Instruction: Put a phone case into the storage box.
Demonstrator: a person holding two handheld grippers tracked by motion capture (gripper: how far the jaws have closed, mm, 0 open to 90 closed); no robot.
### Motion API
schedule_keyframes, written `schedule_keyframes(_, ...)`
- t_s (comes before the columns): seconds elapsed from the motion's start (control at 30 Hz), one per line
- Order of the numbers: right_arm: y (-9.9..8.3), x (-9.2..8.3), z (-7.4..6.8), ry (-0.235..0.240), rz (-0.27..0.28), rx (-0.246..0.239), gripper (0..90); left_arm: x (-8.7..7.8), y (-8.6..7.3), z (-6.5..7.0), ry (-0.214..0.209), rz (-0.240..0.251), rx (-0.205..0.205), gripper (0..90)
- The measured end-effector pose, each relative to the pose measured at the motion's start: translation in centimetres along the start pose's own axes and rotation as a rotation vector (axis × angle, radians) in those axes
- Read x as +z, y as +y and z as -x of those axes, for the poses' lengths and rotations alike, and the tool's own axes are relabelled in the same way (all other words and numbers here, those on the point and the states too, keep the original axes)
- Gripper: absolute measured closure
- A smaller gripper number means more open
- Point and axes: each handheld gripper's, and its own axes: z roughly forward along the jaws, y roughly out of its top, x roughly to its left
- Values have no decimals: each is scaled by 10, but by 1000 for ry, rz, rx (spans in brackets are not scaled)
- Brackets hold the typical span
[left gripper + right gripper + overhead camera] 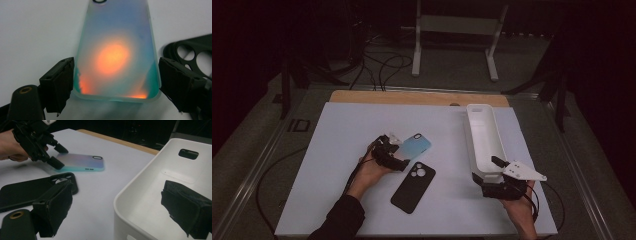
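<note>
My left gripper (115, 82) straddles the blue case (116, 55) – contact's hard to tell; right gripper (125, 207) gapes, its far jaw inside the bin (150, 182).

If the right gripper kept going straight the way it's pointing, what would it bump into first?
Probably the white bin. The right gripper has its open jaws either side of the bin's near corner, so the rim would likely meet it first. Depth is hard to judge here.

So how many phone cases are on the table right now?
2. The iridescent blue case lies between the left gripper's jaws near the table's middle; the black case lies just in front of it, nearer the person.
</note>
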Motion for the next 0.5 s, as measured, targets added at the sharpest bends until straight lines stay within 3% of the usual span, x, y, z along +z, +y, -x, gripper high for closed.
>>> schedule_keyframes(0.2, 1, 2, -1, 15, 3, 10, 101, -14, 1, -1, 4, 46, -11, 174)
schedule_keyframes(0.5, 7, 6, -1, 35, -1, 55, 101, -47, 0, 6, 12, 155, -14, 174)
